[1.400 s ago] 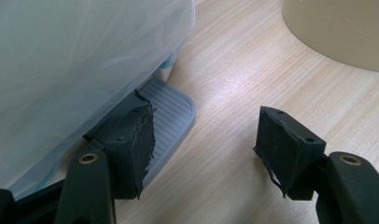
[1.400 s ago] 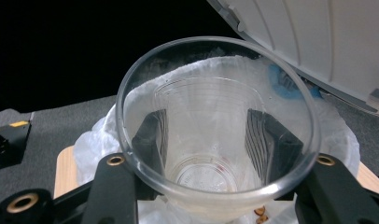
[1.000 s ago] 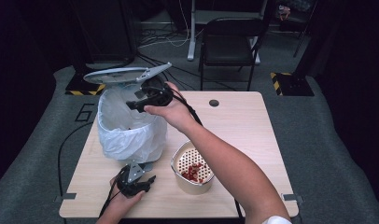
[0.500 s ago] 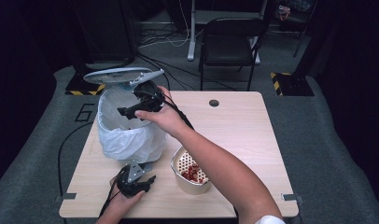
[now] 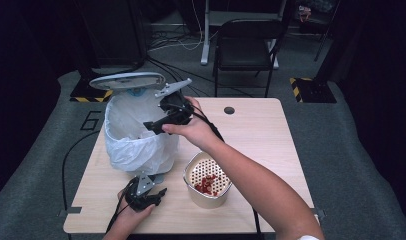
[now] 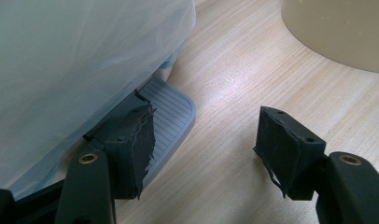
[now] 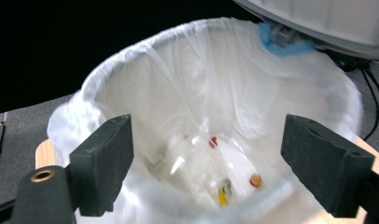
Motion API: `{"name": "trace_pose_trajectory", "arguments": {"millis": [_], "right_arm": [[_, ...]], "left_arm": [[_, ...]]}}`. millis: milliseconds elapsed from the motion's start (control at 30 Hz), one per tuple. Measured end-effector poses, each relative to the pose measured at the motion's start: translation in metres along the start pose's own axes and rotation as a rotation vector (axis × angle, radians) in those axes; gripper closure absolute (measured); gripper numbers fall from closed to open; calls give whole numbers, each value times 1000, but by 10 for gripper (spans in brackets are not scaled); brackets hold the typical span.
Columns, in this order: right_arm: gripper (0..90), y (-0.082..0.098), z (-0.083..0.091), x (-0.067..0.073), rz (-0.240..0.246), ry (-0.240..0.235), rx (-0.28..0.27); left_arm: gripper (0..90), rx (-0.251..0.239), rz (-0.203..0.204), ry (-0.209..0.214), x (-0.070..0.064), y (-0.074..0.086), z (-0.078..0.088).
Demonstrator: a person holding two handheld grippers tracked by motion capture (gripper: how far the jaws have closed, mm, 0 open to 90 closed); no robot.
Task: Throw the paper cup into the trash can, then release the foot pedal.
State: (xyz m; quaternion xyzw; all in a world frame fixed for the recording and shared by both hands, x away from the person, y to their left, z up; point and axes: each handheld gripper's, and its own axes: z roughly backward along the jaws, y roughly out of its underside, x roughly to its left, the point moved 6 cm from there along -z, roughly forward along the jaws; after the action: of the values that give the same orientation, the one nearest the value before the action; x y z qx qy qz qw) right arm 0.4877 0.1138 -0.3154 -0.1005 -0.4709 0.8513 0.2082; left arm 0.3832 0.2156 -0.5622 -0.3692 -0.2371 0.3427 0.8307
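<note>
High view, left of beige perforated strainer bowl (image 5: 207, 181): white-lined pedal bin (image 5: 136, 135), grey lid (image 5: 127, 80) raised. Left gripper (image 5: 150, 193) at bin foot; in left gripper view one pad (image 6: 142, 140) presses grey ribbed pedal (image 6: 171, 116), jaws at narrowest, nothing between. Right gripper (image 5: 158, 124) over bin mouth; jaws just opened, spread, empty. Right gripper view blurred: small red, orange, yellow scraps (image 7: 225, 184) at liner bottom, hard to identify. Red bits (image 5: 207, 184) inside strainer.
</note>
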Motion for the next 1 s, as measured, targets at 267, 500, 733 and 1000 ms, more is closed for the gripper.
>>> {"name": "trace_pose_trajectory", "arguments": {"millis": [267, 500, 733, 1000], "right_arm": [[177, 19, 40, -24, -46, 56, -28], [179, 35, 72, -49, -66, 126, -54], [188, 53, 94, -64, -68, 185, -62], [191, 76, 108, -72, -63, 235, -52]], "left_arm": [[372, -5, 102, 17, -5, 0, -1], [371, -32, 135, 47, -1, 0, 0], [367, -28, 130, 82, 3, -1, 4], [356, -68, 215, 134, 1, -11, 18]]}}
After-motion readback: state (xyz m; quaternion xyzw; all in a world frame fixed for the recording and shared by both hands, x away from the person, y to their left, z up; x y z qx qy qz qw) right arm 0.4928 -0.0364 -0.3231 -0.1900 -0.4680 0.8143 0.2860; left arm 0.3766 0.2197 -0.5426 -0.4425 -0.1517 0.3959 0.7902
